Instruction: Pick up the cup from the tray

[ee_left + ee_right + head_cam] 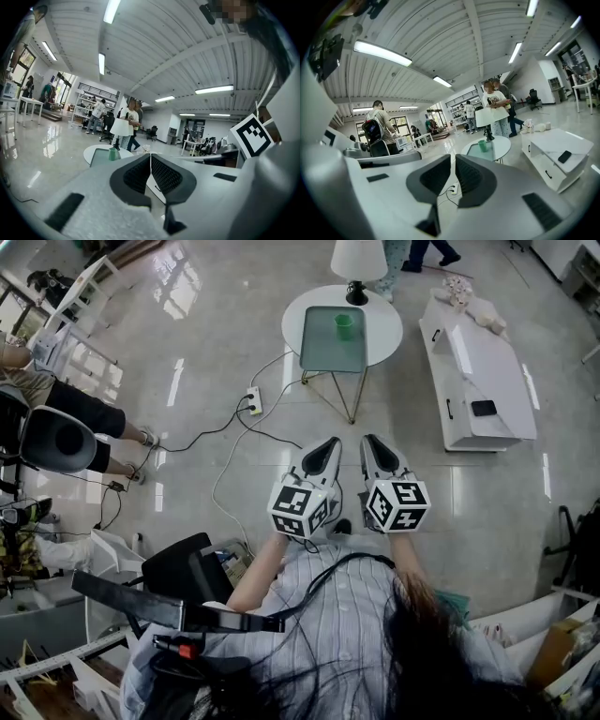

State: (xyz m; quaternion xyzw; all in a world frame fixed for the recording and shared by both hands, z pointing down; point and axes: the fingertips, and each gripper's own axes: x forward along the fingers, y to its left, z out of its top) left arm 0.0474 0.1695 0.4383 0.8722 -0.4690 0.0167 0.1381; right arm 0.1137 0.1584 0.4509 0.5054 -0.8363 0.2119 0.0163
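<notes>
A small green plastic cup [344,325] stands on a grey rectangular tray [328,351] atop the round white surface [388,326].

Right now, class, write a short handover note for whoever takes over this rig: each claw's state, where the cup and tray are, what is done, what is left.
Left claw: shut, empty.
Right claw: shut, empty, beside the left.
Green cup: upright on the tray, on the round white table ahead, near the lamp; well clear of both claws.
Done: nothing, cup untouched.
Left: approach the table, open a claw, grip the cup, lift it.
</notes>
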